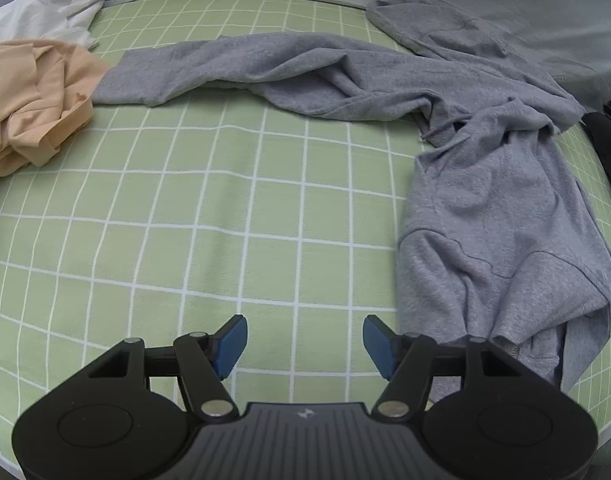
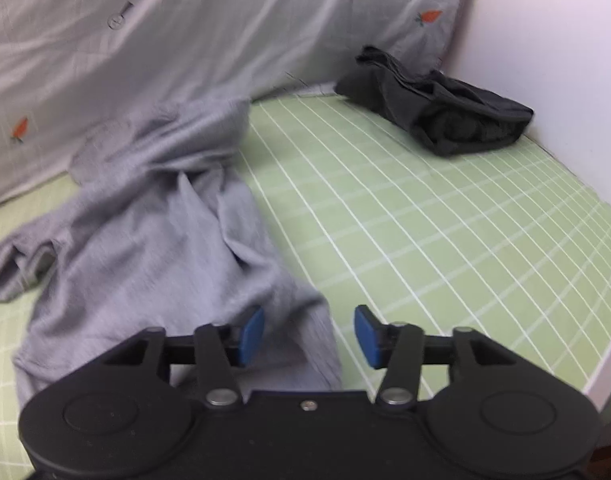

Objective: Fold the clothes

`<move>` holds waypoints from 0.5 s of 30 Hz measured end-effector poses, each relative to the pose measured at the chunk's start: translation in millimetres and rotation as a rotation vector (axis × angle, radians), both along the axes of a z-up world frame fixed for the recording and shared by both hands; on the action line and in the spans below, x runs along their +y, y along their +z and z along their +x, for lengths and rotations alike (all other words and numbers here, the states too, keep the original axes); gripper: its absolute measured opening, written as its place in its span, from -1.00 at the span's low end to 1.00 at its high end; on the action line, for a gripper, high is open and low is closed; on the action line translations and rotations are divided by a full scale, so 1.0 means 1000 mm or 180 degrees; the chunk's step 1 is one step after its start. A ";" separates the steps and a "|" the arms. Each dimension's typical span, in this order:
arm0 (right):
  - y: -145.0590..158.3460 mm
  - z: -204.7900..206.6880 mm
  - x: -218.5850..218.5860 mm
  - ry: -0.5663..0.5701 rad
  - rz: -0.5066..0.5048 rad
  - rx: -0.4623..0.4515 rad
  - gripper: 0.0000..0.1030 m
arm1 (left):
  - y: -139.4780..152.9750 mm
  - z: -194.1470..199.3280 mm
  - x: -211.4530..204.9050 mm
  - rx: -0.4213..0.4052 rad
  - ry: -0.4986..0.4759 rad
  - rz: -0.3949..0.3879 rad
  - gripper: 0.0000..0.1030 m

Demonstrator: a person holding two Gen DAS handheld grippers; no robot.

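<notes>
Grey hoodie (image 1: pixel 485 200) is lying crumpled on the bed (image 1: pixel 185 220), spreading from the middle of the far side over to the right. One long sleeve is stretching out flat to the left, and its cuff is ending just beside a heap of peach cloth (image 1: pixel 33 104). The body is bunching up in soft folds and hanging down toward the near edge. A thin cord is poking out near the neck. The cloth is looking thick, soft and a bit fuzzy.

The bed sheet is showing light green squares with thin white lines, and it is lying mostly smooth. A white cloth (image 1: pixel 53 12) is sitting behind the peach heap. A black garment (image 2: pixel 437 108) is lying scrunched in the far corner by the white wall. A pale grey quilt (image 2: pixel 185 28) with small orange carrot shapes is piling up behind the hoodie.

The left tongs (image 1: pixel 305 346) are standing spread above bare sheet, with nothing between the blue pads. The right tongs (image 2: pixel 309 336) are also standing spread, over the hoodie's lower edge (image 2: pixel 145 260), not pinching it.
</notes>
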State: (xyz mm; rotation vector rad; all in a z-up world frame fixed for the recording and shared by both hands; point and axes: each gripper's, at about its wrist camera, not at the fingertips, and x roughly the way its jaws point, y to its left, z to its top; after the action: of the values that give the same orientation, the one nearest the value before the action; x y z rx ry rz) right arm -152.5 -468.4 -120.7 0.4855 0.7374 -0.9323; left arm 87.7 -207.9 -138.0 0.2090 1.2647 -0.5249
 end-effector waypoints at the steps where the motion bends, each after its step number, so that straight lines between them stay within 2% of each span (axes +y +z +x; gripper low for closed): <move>1: 0.000 0.001 -0.003 -0.0002 0.0028 -0.0050 0.49 | -0.001 0.000 0.000 0.0005 0.0009 0.0003 0.26; 3: -0.001 0.004 -0.010 -0.0007 0.0085 -0.0150 0.51 | -0.002 0.001 0.001 0.0010 0.0043 0.0006 0.26; 6: -0.012 0.001 -0.034 -0.0160 0.0490 -0.0448 0.69 | -0.003 0.003 0.005 0.0028 0.0124 0.0018 0.26; 9: -0.029 0.007 -0.051 -0.0245 0.0875 -0.0547 0.66 | -0.006 0.004 0.010 0.0053 0.0200 0.0035 0.26; 11: -0.037 0.013 -0.056 -0.0212 0.1076 -0.0683 0.26 | -0.007 0.004 0.012 0.0058 0.0232 0.0043 0.26; 12: -0.037 0.018 -0.058 -0.0193 0.1116 -0.0717 -0.14 | -0.006 0.005 0.013 0.0058 0.0245 0.0047 0.26; 13: -0.034 0.028 -0.058 -0.0105 0.1086 -0.0728 -0.35 | -0.006 0.005 0.014 0.0057 0.0257 0.0051 0.26; 15: -0.024 0.050 -0.055 0.0177 0.0971 -0.0766 -0.58 | -0.007 0.005 0.016 0.0059 0.0281 0.0061 0.26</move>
State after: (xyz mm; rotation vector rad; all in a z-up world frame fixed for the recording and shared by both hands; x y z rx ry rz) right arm -102.8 -523.4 -144.9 0.8264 0.6719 -0.6962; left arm 93.1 -191.4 -144.5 0.1640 1.2913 -0.4399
